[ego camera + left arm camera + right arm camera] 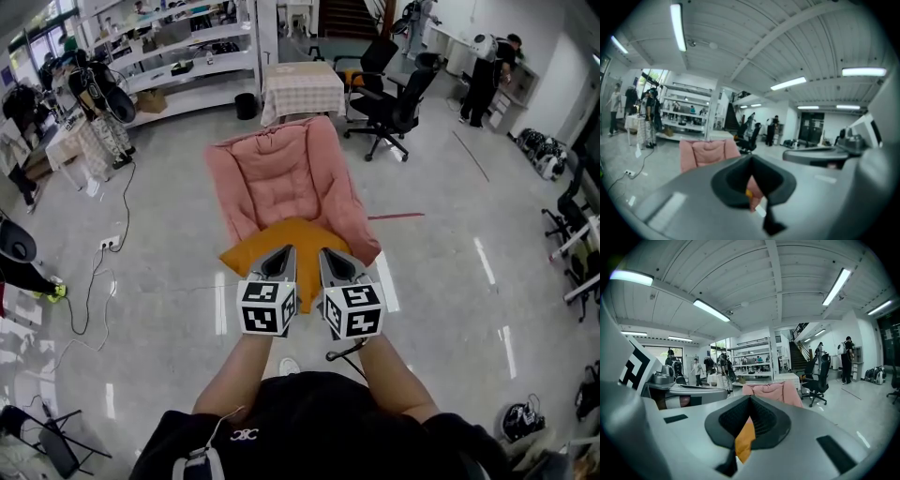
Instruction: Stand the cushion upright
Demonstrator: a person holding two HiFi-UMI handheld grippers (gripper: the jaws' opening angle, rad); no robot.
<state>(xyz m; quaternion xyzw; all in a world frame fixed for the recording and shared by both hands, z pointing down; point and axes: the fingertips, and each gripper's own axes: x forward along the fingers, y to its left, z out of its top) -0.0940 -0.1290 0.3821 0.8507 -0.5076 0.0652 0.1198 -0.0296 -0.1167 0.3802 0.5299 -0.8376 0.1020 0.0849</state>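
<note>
Both closed grippers (286, 253) (328, 255) near the cushion's (251, 249) front edge; open floor (450, 281) all around.

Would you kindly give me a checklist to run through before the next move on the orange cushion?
1. The orange cushion lies flat on the pink chair: ok.
2. The left tongs open for grasping: not ok, shut.
3. The right tongs open: not ok, shut.
4. Both tips are over the cushion's near edge: ok.
5. Tips touching the fabric: cannot tell.
</note>
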